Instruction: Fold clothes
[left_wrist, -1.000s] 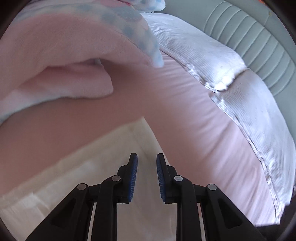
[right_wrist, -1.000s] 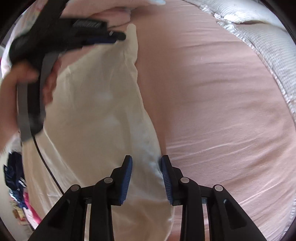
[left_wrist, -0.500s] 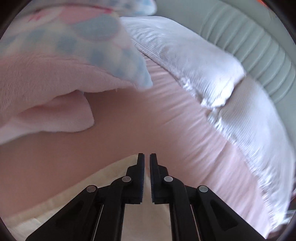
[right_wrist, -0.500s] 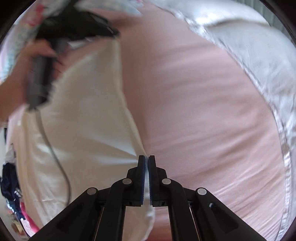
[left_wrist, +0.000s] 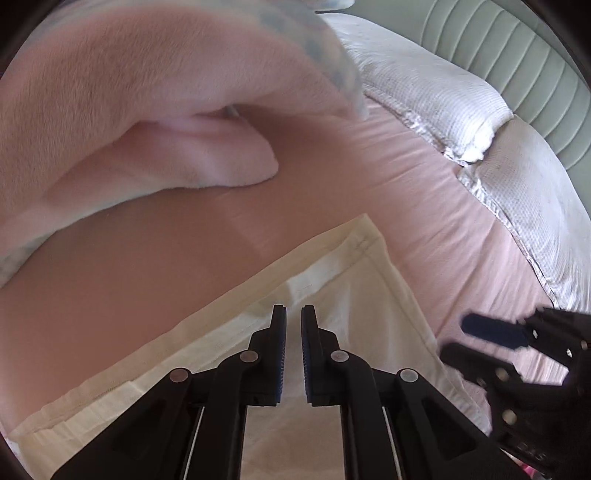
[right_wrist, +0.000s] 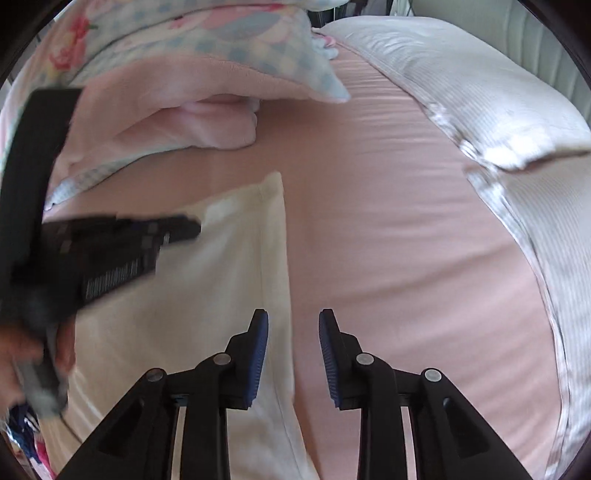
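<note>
A cream garment (left_wrist: 351, 295) lies flat on the pink bed sheet (left_wrist: 369, 166), its hemmed corner pointing toward the pillows. My left gripper (left_wrist: 293, 310) hovers over it, a little back from that corner. Its jaws stand almost together, easing apart by a sliver, with no cloth visibly pinched. The right wrist view shows the same garment (right_wrist: 221, 277) with my left gripper (right_wrist: 195, 225) blurred above it. My right gripper (right_wrist: 293, 314) straddles the garment's right edge. Its jaws are opening and the pads do not press the cloth. It also shows as the right gripper (left_wrist: 456, 336) beside the garment.
A folded pink fleece blanket (left_wrist: 147, 92) under a patterned quilt (right_wrist: 221, 33) lies at the upper left. White pillows (left_wrist: 424, 85) line the pale green headboard (left_wrist: 517, 44). A hand (right_wrist: 22, 347) holds the left gripper; coloured clothes (right_wrist: 22, 443) lie at the lower left.
Both grippers closed half a second ago; the right one has since opened. The left gripper now sits back from the garment's corner. The right gripper has come close beside it.
</note>
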